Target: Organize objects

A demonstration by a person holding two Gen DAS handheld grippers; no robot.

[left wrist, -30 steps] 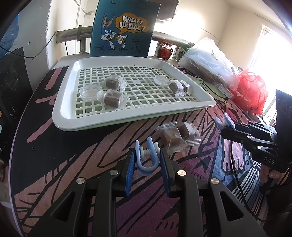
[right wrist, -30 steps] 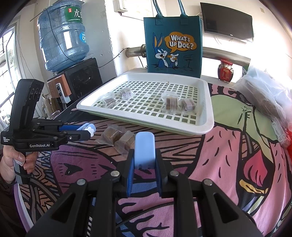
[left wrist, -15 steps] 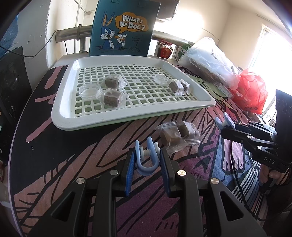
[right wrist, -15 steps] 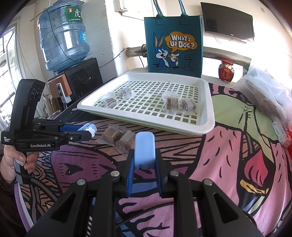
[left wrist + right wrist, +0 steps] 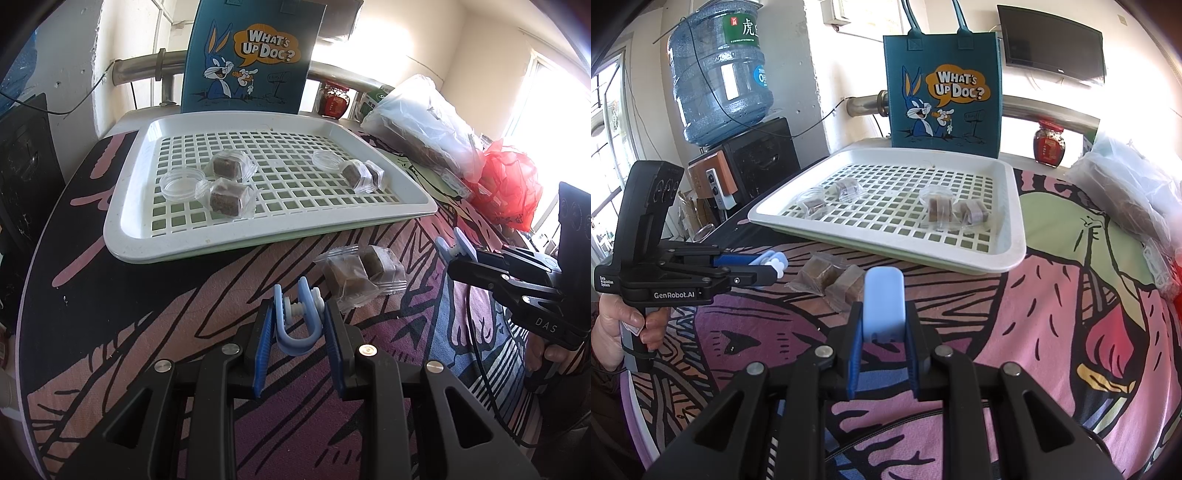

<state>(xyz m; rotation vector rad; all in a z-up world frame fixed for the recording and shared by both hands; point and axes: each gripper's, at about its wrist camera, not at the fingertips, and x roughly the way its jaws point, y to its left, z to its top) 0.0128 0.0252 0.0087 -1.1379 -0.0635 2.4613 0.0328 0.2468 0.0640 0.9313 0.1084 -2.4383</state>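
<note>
Your left gripper [image 5: 298, 325] clamps a blue U-shaped clip [image 5: 295, 328], your right gripper [image 5: 882, 332] grips a blue block [image 5: 882, 301], wrapped brown cubes [image 5: 360, 273] just ahead, white tray [image 5: 122, 236] beyond.

Two wrapped brown cubes [image 5: 360, 275] lie beside tray [image 5: 122, 236].

— Where do my cameras sit?
— Both look low over the table along their fingers toward the tray [image 5: 122, 236] [image 5: 1012, 254].
— Shared ground?
— Tray, bag [image 5: 251, 55] [image 5: 942, 92], and each shows the other gripper beside it.
</note>
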